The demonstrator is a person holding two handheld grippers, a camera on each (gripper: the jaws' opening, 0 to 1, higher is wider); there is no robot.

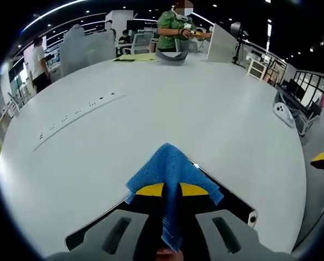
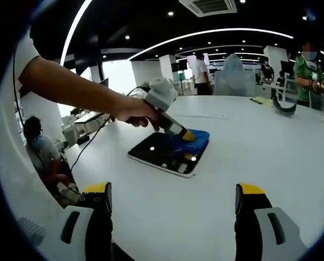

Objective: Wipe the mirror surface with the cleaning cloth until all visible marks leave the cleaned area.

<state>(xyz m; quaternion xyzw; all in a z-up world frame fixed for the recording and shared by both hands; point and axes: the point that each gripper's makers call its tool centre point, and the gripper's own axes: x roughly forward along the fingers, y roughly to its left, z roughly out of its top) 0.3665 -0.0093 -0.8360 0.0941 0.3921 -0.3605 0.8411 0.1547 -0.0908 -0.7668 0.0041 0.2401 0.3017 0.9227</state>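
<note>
I worked at one broad white table (image 1: 205,125) in an open-plan office with a dark ceiling and curved light strips. In the left gripper view a row of small dark marks ran across the table toward 10 o'clock, and a person in green stood at the far edge at 12 o'clock. My left tool (image 1: 171,189) was closed on the one blue cleaning cloth (image 1: 170,168), which draped over its yellow-tipped jaws and rested on the mirror (image 1: 235,204), a single dark, white-framed slab lying flat on the table. In the right gripper view my right tool (image 2: 172,198) stood wide open with nothing in it, its two yellow-tipped jaws at 7 and 5 o'clock above bare table; the mirror (image 2: 156,149) lay ahead near centre with the cloth (image 2: 197,138) bunched on its far corner under the left tool (image 2: 187,135), held by my hand (image 2: 137,111). I counted several people in the background, one seated at 9 o'clock.
</note>
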